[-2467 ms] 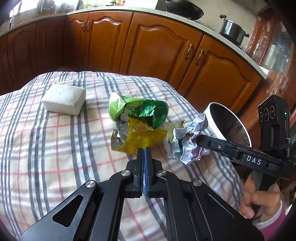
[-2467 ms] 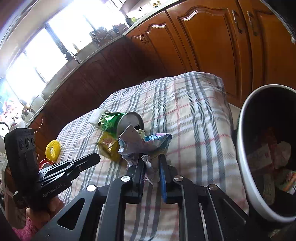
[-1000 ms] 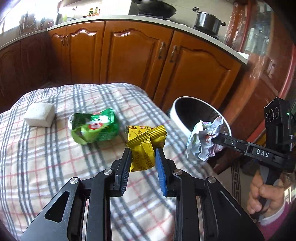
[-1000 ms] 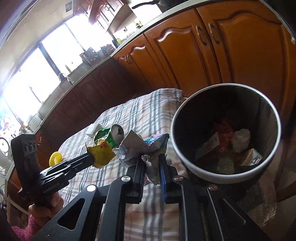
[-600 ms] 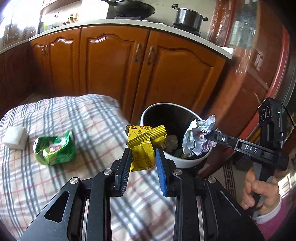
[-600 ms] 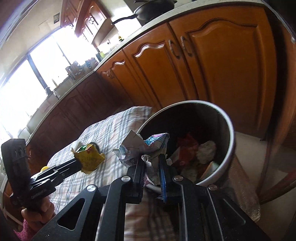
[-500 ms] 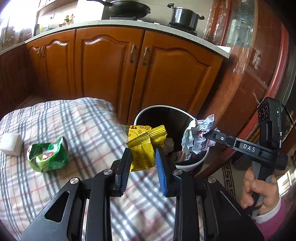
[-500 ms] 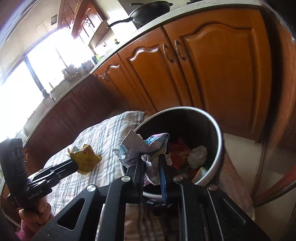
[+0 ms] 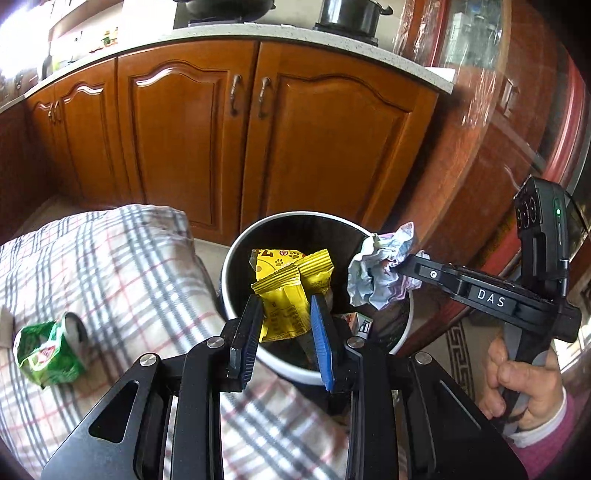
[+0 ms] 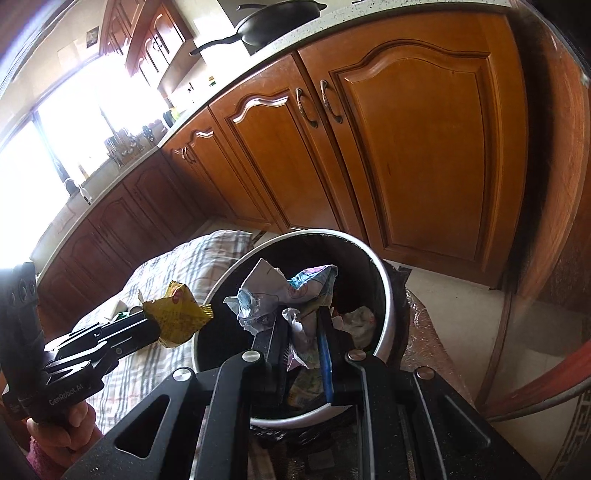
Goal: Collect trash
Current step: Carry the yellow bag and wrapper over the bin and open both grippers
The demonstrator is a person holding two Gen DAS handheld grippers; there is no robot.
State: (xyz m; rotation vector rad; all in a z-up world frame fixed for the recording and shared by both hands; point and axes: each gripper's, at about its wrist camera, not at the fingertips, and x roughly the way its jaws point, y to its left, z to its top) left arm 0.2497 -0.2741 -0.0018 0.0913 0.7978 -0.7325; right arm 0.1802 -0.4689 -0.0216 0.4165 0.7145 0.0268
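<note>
My left gripper [image 9: 284,325] is shut on a yellow snack wrapper [image 9: 288,291] and holds it over the near rim of a round white trash bin [image 9: 236,254]. My right gripper [image 10: 299,332] is shut on a crumpled paper wad [image 10: 280,291] and holds it above the bin [image 10: 384,295]. The paper wad [image 9: 376,273] also shows in the left wrist view, over the bin's right rim. The yellow wrapper [image 10: 173,314] shows in the right wrist view, at the bin's left edge. A crushed green can [image 9: 51,350] lies on the plaid cloth [image 9: 122,266]. The bin holds other scraps.
Wooden kitchen cabinets [image 9: 229,129] stand behind the bin. A patterned rug [image 9: 458,354] lies on the floor at right. A pan [image 10: 273,18] and a pot [image 9: 351,14] sit on the counter above.
Both grippers have moved from the table toward the bin with their trash. The bin now sits right under both. The green can has slid to the far left of the view.
</note>
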